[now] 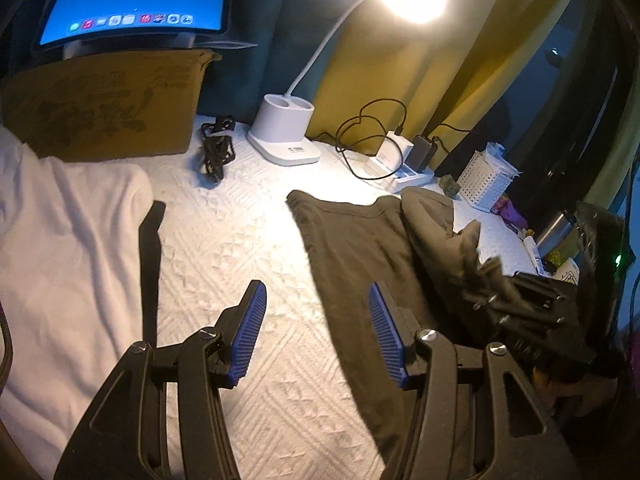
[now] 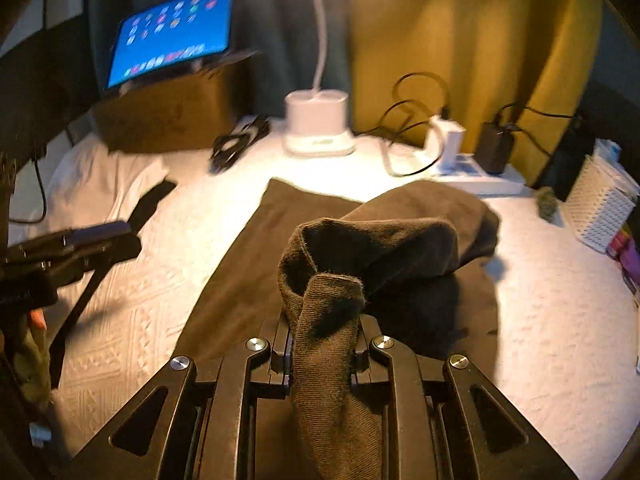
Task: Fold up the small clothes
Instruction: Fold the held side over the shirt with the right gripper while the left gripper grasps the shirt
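Closest to my right-hand camera, a bunched fold of the dark olive garment (image 2: 332, 320) fills the space between my right gripper (image 2: 326, 354) and spills back toward the lens. The jaws are drawn close together and pinch this cloth; the pads themselves are hidden by the fabric. From the pinch the cloth rises in a loose hood-like loop, then drops to the rest of the garment, which lies spread flat on the white textured cover (image 2: 560, 320) of the table.

In my left-hand view, my left gripper (image 1: 318, 330) stands about half spread, with nothing between its blue ribbed pads (image 1: 250, 332). It hangs over the bare white cover, and the right-hand pad sits over the near edge of the olive garment (image 1: 352, 240); I cannot tell whether it touches the cloth. To the right in this view, my right gripper (image 1: 532, 304) shows as a dark frame with olive fabric lifted in it.

A white cloth (image 1: 68, 240) lies folded at the left, with a dark piece under its edge. Behind stand a cardboard box (image 1: 108, 108) carrying a lit tablet (image 1: 136, 0), a coiled black cable (image 1: 218, 146), a white desk lamp base (image 1: 286, 132), chargers on a power strip (image 1: 408, 168), and a white perforated basket (image 1: 486, 180).
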